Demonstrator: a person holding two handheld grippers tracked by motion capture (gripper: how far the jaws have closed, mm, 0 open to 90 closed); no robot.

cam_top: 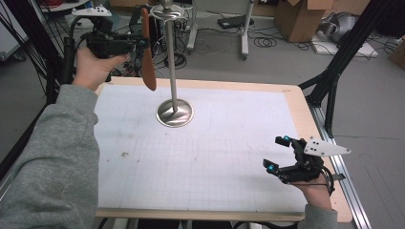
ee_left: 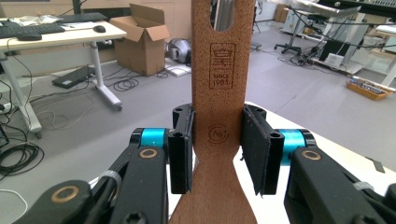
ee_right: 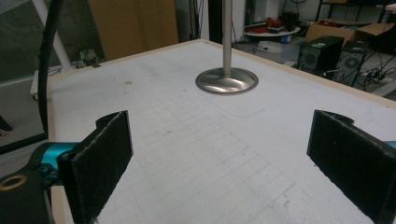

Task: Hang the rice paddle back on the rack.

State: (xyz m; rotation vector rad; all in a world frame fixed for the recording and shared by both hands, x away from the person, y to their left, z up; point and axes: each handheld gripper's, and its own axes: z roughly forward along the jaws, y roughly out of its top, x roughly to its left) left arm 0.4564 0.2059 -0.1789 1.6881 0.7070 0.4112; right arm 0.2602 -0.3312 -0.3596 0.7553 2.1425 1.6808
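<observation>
Now the left tongs pinch the spatula by its neck, hole up near the stand top, likely for hanging; right tongs wait spread, low over the counter.

The desk has a pale wooden rim around a white gridded mat. Around it lies a grey floor strewn with black cables. Beyond the desk's far edge stand white stand legs and an open cardboard box. Black frame struts rise at its right side. Farther off, a white office table carries keyboards, with another cardboard box beside it.
</observation>
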